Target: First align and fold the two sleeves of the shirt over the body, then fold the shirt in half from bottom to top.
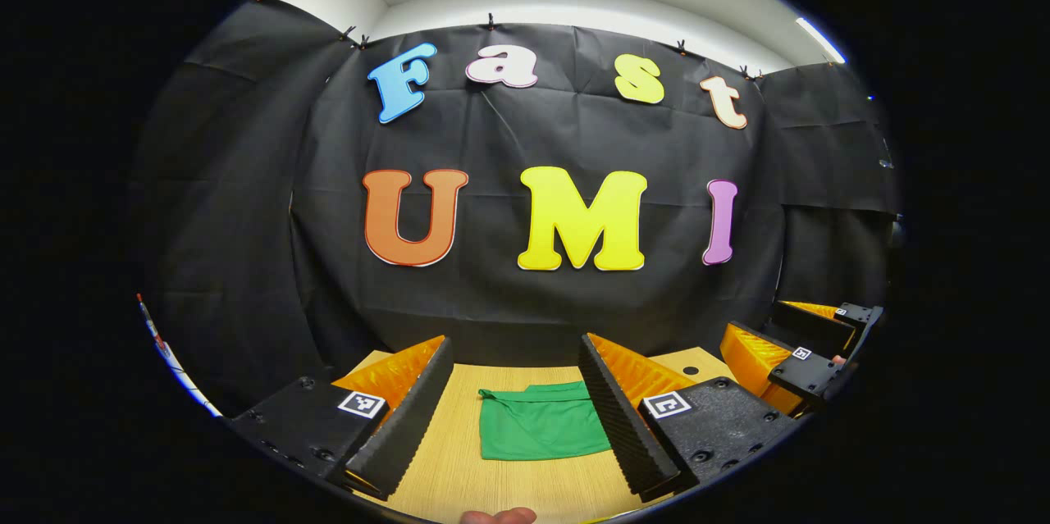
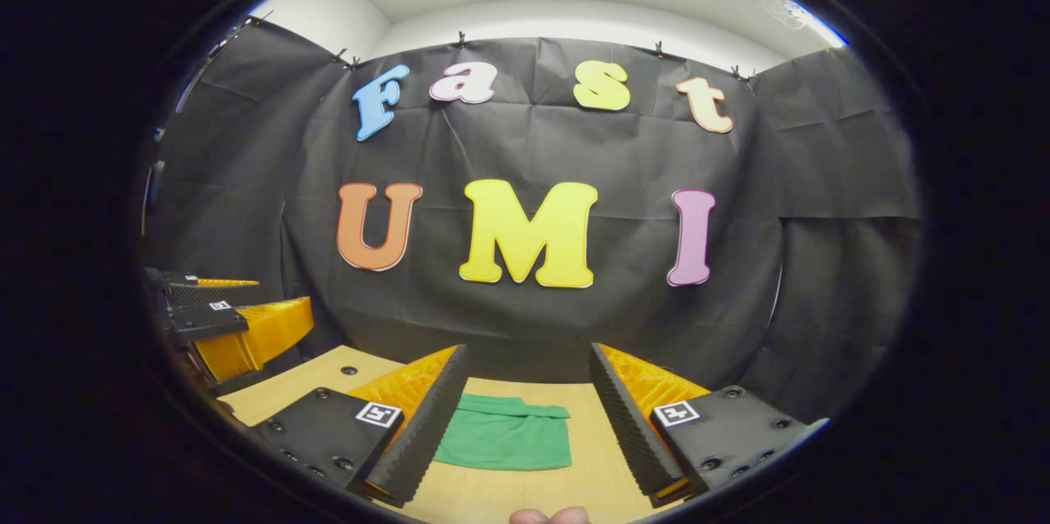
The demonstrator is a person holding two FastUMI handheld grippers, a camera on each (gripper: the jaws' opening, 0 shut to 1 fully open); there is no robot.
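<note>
L gripper (image 1: pixel 513 417) & R gripper (image 2: pixel 521 413) fingers spread apart, nothing held; green shirt (image 1: pixel 541 424) lay folded flat just ahead on wooden table (image 1: pixel 492 483).

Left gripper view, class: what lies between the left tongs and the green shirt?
Nothing but bare wooden table. The left tongs hang open above it, and the green shirt lies flat beyond, framed between the fingers, untouched. The left gripper view shows this.
</note>
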